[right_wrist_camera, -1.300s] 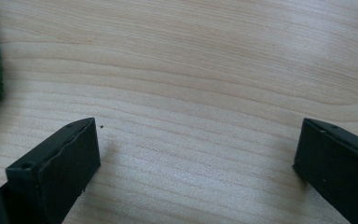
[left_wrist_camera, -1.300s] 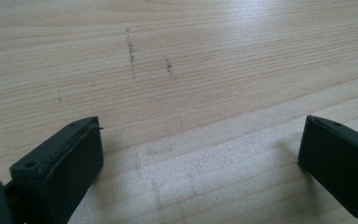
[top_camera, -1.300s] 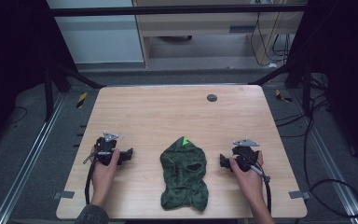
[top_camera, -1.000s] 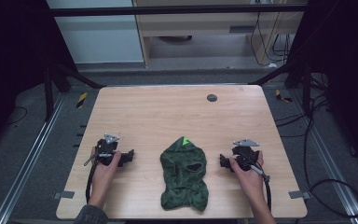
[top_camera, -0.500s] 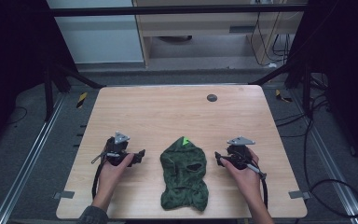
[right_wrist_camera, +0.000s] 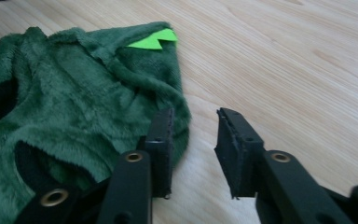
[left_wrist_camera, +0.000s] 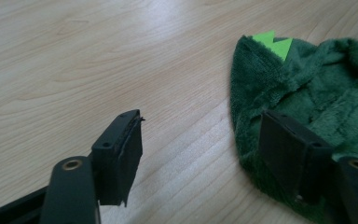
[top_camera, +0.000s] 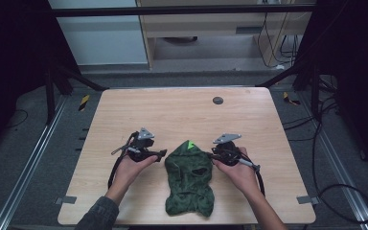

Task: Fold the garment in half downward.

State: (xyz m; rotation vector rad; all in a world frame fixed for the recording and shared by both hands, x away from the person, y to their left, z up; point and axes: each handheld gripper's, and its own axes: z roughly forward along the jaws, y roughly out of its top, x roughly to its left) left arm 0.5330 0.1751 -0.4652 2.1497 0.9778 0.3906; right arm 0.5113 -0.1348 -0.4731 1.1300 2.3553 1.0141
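Light wooden table point(top_camera: 182, 120) on grey floor point(top_camera: 24, 139), dark frame struts, pale cabinet point(top_camera: 110, 38) behind, loose cables point(top_camera: 335, 187) at right

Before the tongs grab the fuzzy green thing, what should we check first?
1. Left tongs open: ok.
2. Right tongs open: ok.
3. Green fuzzy garment lies flat on the table: ok.
4. Each set of tongs sits at an edge of the garment, one on either side: ok.
5. Cloth actually between the jaws: cannot tell; one jaw of each overlaps the cloth edge.
6. Small dark disc far from the work: ok.

Dark green plush garment point(top_camera: 189, 181), flat, table's near-centre
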